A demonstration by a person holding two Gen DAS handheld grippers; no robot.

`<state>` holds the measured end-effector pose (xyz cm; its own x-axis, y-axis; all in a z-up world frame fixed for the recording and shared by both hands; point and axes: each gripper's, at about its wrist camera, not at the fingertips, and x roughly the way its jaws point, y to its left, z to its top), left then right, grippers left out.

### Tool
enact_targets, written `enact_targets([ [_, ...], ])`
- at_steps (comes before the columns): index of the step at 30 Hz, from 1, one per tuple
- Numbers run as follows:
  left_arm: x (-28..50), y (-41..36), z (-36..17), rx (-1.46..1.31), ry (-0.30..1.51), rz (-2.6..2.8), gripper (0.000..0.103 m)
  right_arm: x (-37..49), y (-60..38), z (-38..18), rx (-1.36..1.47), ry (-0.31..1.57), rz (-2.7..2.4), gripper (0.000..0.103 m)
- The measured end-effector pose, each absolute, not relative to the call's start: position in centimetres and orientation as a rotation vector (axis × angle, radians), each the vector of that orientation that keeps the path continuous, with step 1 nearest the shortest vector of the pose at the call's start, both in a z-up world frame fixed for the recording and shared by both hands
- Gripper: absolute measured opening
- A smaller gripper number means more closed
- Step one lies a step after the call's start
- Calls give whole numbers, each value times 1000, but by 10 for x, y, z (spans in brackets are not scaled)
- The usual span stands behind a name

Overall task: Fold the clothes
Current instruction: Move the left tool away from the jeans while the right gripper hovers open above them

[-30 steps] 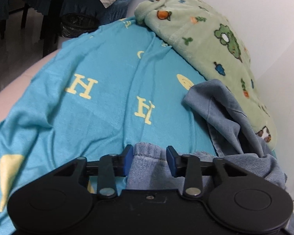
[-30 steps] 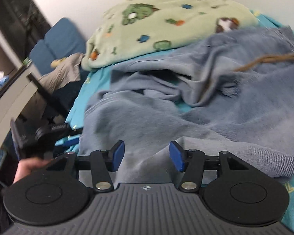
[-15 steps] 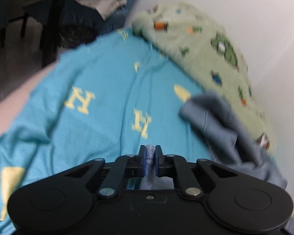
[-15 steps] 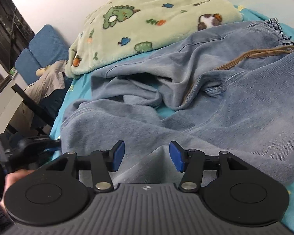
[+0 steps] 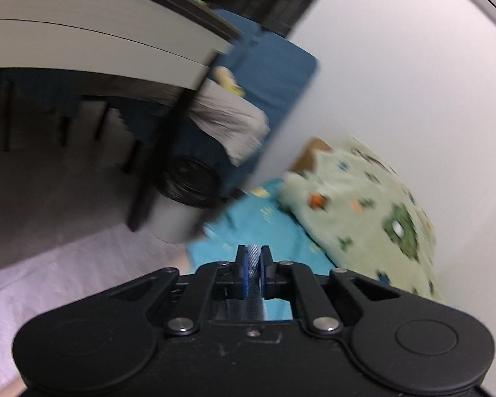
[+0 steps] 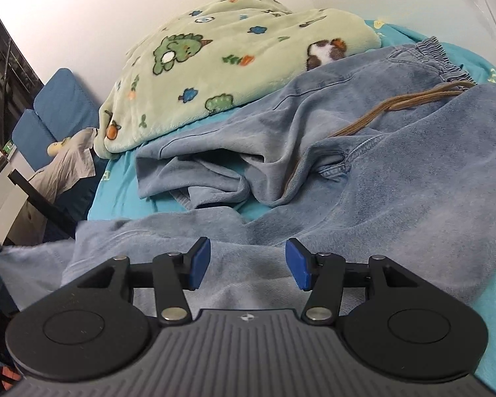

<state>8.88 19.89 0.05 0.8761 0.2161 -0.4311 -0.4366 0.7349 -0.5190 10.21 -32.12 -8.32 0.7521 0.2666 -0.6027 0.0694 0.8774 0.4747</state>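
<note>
Jaws of the left gripper [image 5: 254,264] pinch a thin fold of the jeans [image 6: 363,172] lying beside the green blanket [image 6: 215,63], right gripper [image 6: 248,261] released; that small bite could slip as the denim's weight drags.

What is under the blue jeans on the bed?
A turquoise bedsheet with yellow letters lies under the jeans; it shows around them and through a gap in the folds. Whatever else lies beneath the jeans is covered, so I cannot tell.

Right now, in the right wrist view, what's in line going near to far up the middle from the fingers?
right gripper → jeans → green cartoon blanket → white wall.
</note>
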Motion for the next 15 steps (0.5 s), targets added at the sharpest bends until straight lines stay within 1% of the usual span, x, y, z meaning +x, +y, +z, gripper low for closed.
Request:
enact_targets([
  [4, 77, 232, -8, -669, 369, 502, 5, 101, -321, -83, 493, 716, 102, 55],
  [10, 69, 271, -56, -814, 593, 665, 5, 102, -324, -84, 498, 721, 72, 55],
  [15, 69, 281, -64, -880, 669, 609, 9, 103, -327, -85, 513, 720, 69, 55],
])
